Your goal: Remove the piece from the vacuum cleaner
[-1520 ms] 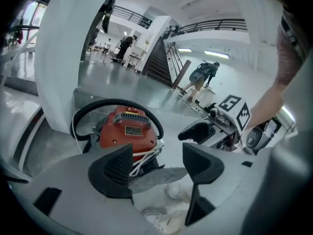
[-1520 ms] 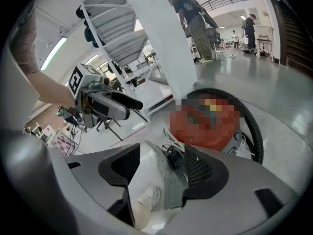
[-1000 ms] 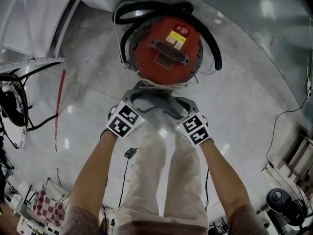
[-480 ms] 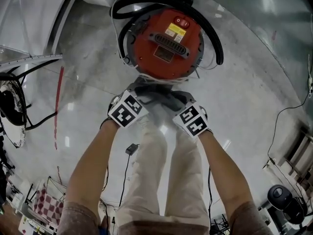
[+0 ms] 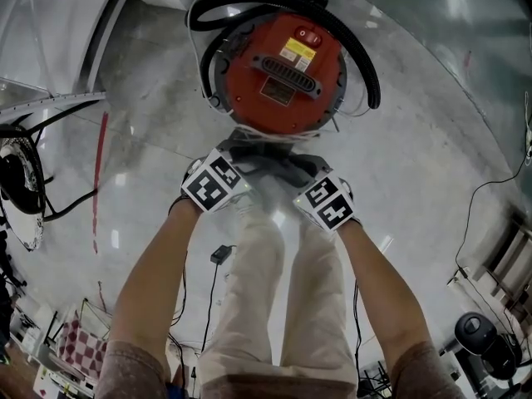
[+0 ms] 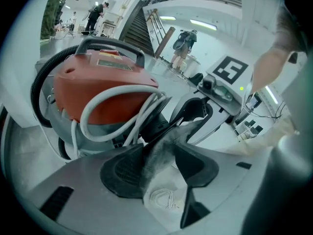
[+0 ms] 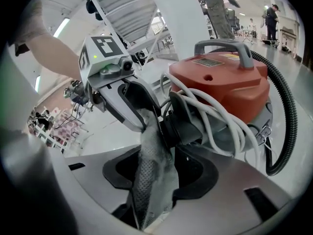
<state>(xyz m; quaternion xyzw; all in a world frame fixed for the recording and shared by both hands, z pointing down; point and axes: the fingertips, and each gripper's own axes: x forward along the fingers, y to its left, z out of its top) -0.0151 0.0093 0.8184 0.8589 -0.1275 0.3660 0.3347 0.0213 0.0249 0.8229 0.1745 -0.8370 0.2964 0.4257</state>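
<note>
A red vacuum cleaner (image 5: pixel 283 73) stands on the floor, with a black hose (image 5: pixel 371 69) looped around it and a white cord (image 6: pixel 105 99) wound at its near side. At that near side a grey, dusty cloth filter piece (image 5: pixel 270 163) stretches between my two grippers. The left gripper (image 5: pixel 238 158) has its jaws closing, and the cloth (image 6: pixel 159 153) fills the gap and touches both pads. The right gripper (image 5: pixel 303 170) is also closing on the meshy cloth (image 7: pixel 151 180), pressed from both sides. Each gripper sees the other: the right gripper (image 6: pixel 198 114) and the left gripper (image 7: pixel 127 99).
The person's legs (image 5: pixel 274 306) stand just behind the grippers. Black cables (image 5: pixel 212 260) trail over the concrete floor. A wheeled device (image 5: pixel 21 181) sits at far left and metal stairs (image 7: pixel 124 13) rise nearby. People (image 6: pixel 183 45) walk in the distance.
Both grippers have edged toward the vacuum cleaner's near side, and their jaws have narrowed around the grey cloth piece. The vacuum cleaner itself stays put.
</note>
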